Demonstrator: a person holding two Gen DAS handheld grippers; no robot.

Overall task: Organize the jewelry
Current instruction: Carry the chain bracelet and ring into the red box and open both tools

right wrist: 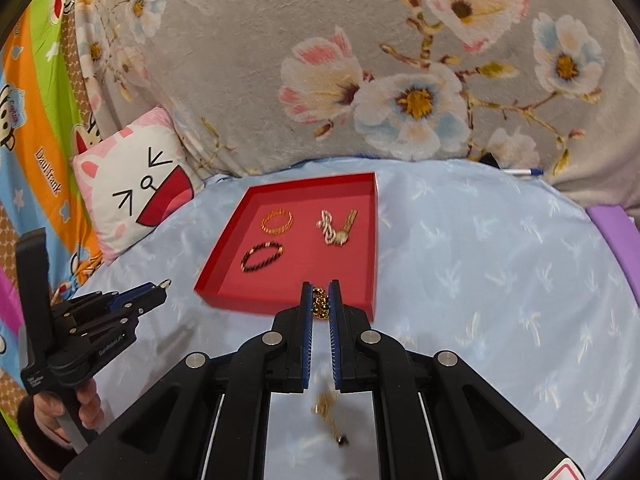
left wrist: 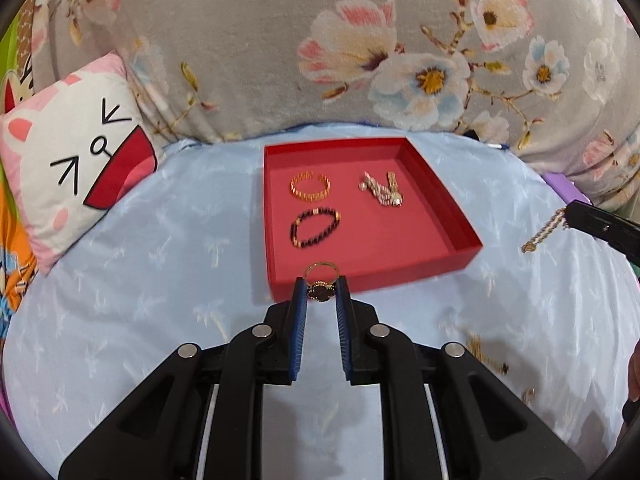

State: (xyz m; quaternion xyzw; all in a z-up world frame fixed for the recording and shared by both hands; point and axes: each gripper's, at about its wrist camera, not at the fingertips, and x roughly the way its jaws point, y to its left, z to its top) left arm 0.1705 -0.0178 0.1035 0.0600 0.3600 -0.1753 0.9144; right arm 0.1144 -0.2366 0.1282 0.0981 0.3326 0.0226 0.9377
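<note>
Ring (left wrist: 321, 280) is pinched in left gripper (left wrist: 322, 285) at the red tray (left wrist: 448, 200) near wall, gold chain (right wrist: 320, 302) is clamped in right gripper (right wrist: 320, 300); each is best released over bare tray floor, clear of bracelets.

One red tray (left wrist: 436, 184), two bracelets (left wrist: 311, 186) inside it, one chain (left wrist: 382, 190), one ring (left wrist: 321, 276), one cushion (left wrist: 76, 176)

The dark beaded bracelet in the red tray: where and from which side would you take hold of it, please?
The dark beaded bracelet lies flat as an open loop on the floor of the red tray, apart from the gold bracelet. I would come from above, one finger inside the loop and one outside, pinching its near strand.
</note>
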